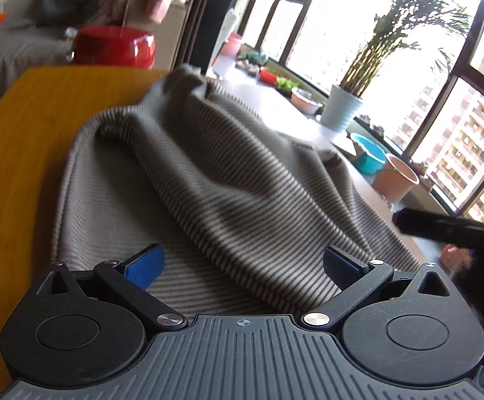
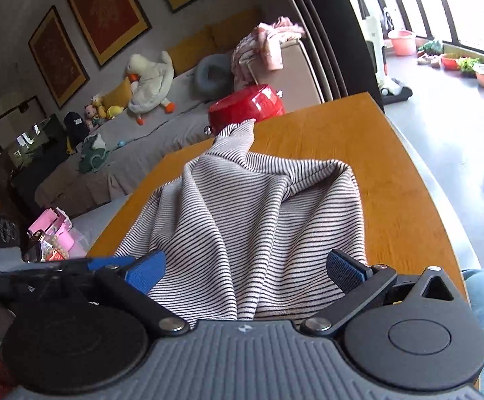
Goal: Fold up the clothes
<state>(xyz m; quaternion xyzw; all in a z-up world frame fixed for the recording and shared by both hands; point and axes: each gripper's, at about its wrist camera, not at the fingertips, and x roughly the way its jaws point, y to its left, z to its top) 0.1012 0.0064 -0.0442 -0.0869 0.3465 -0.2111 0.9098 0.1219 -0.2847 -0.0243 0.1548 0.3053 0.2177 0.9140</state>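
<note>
Striped garment: grey-and-dark knit, lying on the yellow wooden bench, lower layer flat, a bunched upper layer lifted across it toward the far edge. Left gripper and right gripper: blue fingers spread wide apart on both, cloth passing between them but not pinched. Handling judgement: whichever fold is in hand, pinch both layers at an edge, keep the two grips level, and lay the cloth down smooth so stripes align.

Left gripper: blue-padded fingers spread wide, angled downward. Right gripper: fingers likewise spread wide, tilted down; its black body shows at the left wrist view's right edge.
</note>
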